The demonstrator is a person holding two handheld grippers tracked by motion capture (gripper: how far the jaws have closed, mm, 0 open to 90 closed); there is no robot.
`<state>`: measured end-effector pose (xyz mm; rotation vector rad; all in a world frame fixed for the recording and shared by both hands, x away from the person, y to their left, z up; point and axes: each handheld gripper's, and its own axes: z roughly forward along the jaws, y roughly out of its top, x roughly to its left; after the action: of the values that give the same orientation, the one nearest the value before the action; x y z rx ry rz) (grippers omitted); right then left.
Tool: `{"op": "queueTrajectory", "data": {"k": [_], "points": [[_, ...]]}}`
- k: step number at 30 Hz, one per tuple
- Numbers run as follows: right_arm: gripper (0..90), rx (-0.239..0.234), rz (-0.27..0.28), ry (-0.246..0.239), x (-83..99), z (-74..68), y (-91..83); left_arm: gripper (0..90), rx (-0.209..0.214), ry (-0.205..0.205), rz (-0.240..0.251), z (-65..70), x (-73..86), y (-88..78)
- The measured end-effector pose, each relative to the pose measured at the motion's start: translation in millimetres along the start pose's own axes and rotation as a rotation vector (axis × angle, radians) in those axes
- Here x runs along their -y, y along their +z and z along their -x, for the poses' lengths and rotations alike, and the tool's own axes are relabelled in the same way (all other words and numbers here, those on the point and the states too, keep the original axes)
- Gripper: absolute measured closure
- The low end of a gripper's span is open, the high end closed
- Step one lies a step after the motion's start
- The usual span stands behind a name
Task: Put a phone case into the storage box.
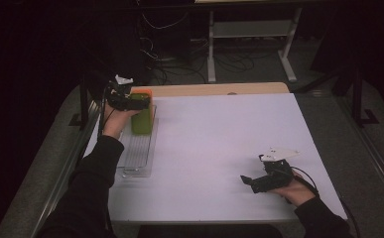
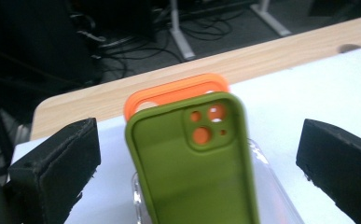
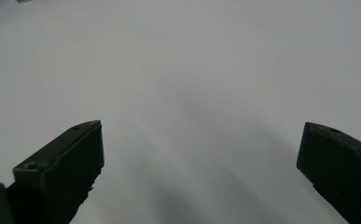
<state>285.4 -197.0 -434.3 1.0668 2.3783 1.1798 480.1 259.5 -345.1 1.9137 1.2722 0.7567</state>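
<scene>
An olive-green phone case stands upright in a clear slotted rack at the table's left side. An orange phone case stands right behind it. My left gripper is open, with its jaws wide on either side of the green case and clear of it. In the high view the left gripper hovers at the rack's far end. My right gripper rests low near the front right of the white table, open with nothing between its jaws.
The white table top ends in a wooden strip along its far edge. Beyond it stand a desk frame and cables on the dark floor. The near slots of the rack hold nothing.
</scene>
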Motion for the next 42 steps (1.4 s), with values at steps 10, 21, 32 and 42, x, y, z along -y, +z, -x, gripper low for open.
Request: {"op": "queueTrajectory", "data": {"k": [10,21,32,42], "points": [[0.0,0.000,0.000,0.000,0.0,-0.2,0.1,0.0,0.147,0.055,0.008,5.9,-1.7,-16.9],[0.0,-0.003,0.007,-0.001,-0.7,0.0,-1.1,0.0,0.308,0.101,0.037,19.0,-2.5,-45.6],[0.0,-0.017,0.010,-0.010,-3.5,0.8,-2.7,0.0,0.432,0.118,0.059,38.3,13.4,-72.1],[0.0,-0.059,0.028,-0.043,-11.4,0.5,-8.8,0.0,0.500,0.152,0.081,52.3,40.0,-84.5]]}}
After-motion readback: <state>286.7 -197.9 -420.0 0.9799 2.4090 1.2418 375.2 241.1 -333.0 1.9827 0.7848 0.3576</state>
